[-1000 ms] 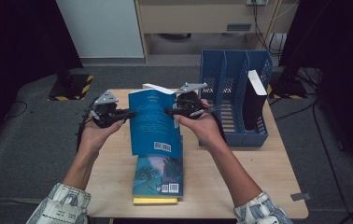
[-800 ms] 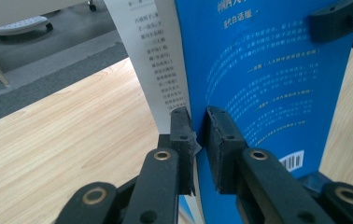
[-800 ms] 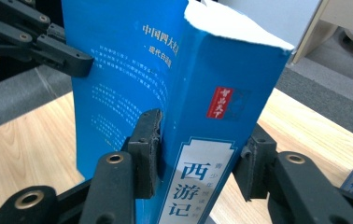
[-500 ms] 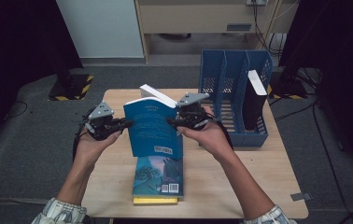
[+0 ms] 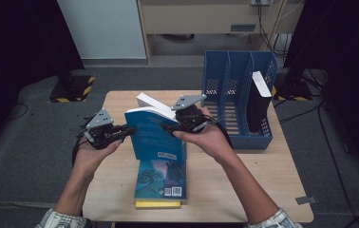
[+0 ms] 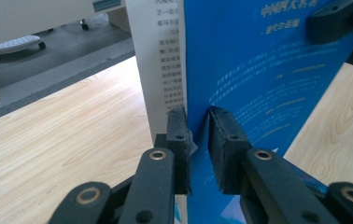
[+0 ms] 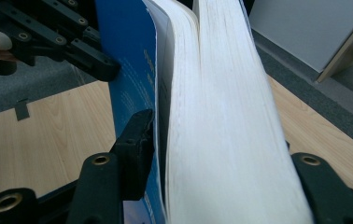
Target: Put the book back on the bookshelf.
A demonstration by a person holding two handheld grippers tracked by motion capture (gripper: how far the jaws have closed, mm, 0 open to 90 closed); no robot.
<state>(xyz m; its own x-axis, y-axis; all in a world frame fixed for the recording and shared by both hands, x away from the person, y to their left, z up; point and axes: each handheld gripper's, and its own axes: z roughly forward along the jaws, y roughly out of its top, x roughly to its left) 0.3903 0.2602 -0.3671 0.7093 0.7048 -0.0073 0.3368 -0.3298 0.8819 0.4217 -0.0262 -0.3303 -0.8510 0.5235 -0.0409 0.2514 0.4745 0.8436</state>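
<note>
The blue book stands upright above the stacked books on the wooden bench, white pages fanning at its top. The left claw pinches its cover alone; the right claw, its jaws just widening, brackets the page block. Grey carpet surrounds. The book has shifted slightly left.

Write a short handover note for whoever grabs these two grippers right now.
Left gripper: shut on the blue book's cover alone, at its edge.
Right gripper: jaws around the whole book, just been opening; grip looks loose.
The blue book is held upright above the table, over two books stacked flat.
Done: one black book stands in the blue file rack's right slot.
Left, probably: put the blue book in a free slot, then the stacked two.
</note>
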